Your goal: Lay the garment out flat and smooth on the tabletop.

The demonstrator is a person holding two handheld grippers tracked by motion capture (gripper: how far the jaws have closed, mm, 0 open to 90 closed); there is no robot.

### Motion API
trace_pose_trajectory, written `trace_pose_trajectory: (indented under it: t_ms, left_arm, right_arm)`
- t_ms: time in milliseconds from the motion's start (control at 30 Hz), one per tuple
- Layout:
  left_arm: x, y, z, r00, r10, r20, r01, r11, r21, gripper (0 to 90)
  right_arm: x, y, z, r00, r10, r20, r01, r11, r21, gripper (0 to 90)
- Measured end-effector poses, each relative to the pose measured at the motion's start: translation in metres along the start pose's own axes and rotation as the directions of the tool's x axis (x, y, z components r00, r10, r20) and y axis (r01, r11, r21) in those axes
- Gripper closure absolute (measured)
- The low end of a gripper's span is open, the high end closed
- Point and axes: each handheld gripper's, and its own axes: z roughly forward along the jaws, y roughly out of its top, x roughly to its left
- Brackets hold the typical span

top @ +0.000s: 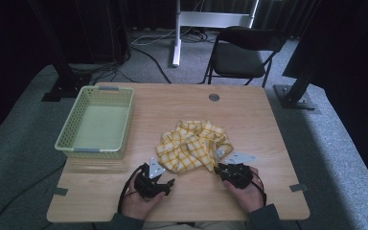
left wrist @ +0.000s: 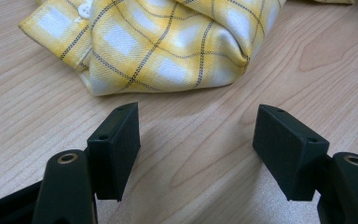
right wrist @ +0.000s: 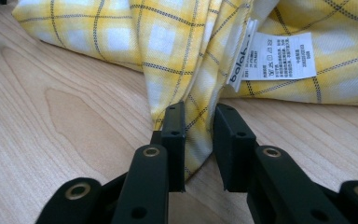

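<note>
Gripping now: your right claw has its 2 jaws drawn narrow on a hanging fold of the yellow checked shirt, and the cloth fills the gap between them.
Right claw state: pinching the shirt's near edge; the grip looks set on a thin fold, so judge it as light rather than deep.
Left claw state: your left claw stands wide, holding nothing, with bare table between its jaws.
Shirt from the left claw: straight ahead and slightly to the left, near but apart, its crumpled edge just past the jaw tips.
Shirt from the right claw: directly ahead and already between the jaws, with the white care label up and to the right of them.
Long axis: the heap runs roughly across the table, from one claw toward the other, in the high view.
Nearer hand: your right is on the cloth; your left is short of it.
Turning point: the coming move likely depends on the left claw going forward to reach the edge.
Basket: well apart, beyond your left claw and to its left.
</note>
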Motion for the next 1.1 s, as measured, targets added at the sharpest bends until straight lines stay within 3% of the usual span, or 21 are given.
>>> trace_pose_trajectory:
  t_ms: [333, 1100]
  left_arm:
    - [0.000, 0.000, 0.000, 1.0000, 0.000, 0.000, 0.000, 1.0000, 0.000, 32.5]
    - [0.000, 0.000, 0.000, 1.0000, 0.000, 0.000, 0.000, 1.0000, 0.000, 32.5]
  right_arm:
    - [0.003, 0.002, 0.001, 0.9999, -0.010, -0.003, 0.010, 0.9999, 0.004, 86.4]
    - [0.008, 0.002, -0.011, 0.9997, -0.025, -0.004, 0.025, 0.9995, -0.016, 86.9]
